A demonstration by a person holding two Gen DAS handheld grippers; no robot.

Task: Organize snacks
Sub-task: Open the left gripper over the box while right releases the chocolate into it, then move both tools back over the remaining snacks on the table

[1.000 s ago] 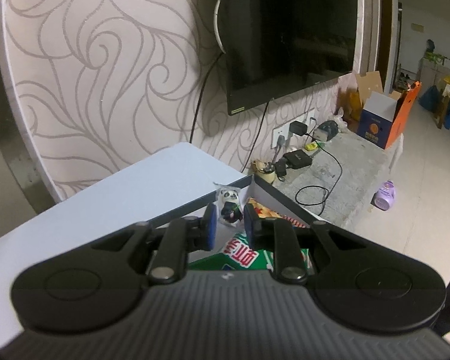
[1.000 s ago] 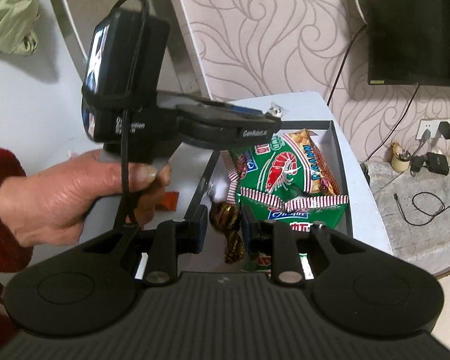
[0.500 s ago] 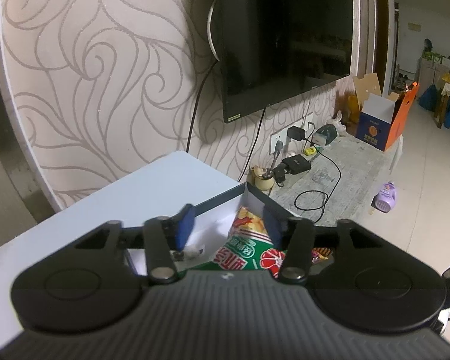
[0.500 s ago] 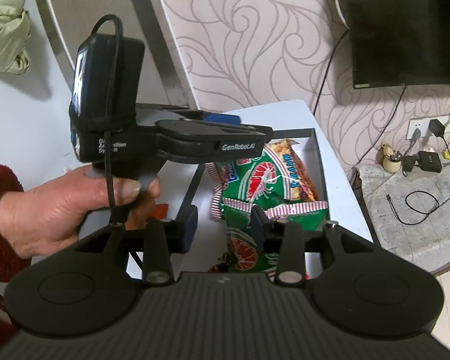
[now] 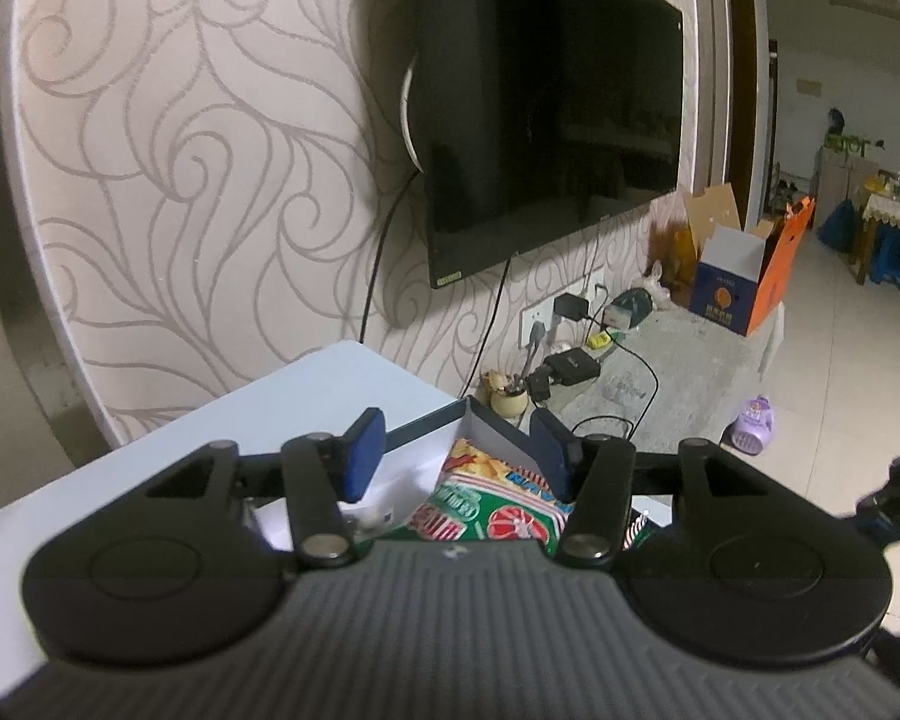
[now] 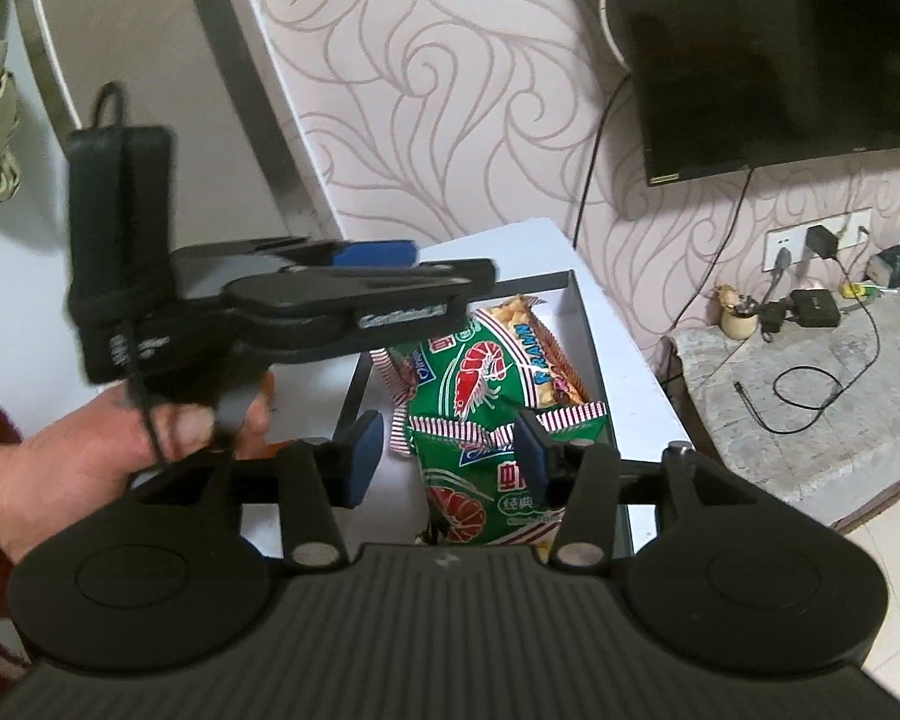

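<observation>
A dark-rimmed box (image 6: pixel 593 336) with a white inside stands on the white table (image 6: pixel 528 246) and holds green prawn snack bags (image 6: pixel 489 363). My right gripper (image 6: pixel 447 461) hovers over the near bag (image 6: pixel 480 483); its jaws are opening and nothing is between the pads. My left gripper (image 5: pixel 456 456) is open and empty above the box's far corner (image 5: pixel 444 420) and a green bag (image 5: pixel 498 510). A small white-wrapped sweet (image 5: pixel 373 519) lies in the box under its left finger. In the right wrist view a hand (image 6: pixel 78 468) holds the left gripper (image 6: pixel 438 270) level over the box.
A wall-mounted TV (image 5: pixel 546 132) with hanging cables is behind the table. To the right a stone ledge (image 6: pixel 810 372) carries chargers, a cable and a small pot. An orange and blue carton (image 5: pixel 744 282) and a purple container (image 5: pixel 750 429) sit farther off. A small orange piece (image 6: pixel 267 383) lies beside the box.
Both grippers held wrapped sweets a second ago, the left a white one and the right a gold-brown one. Both let go over the box, opened and drew back a little.
</observation>
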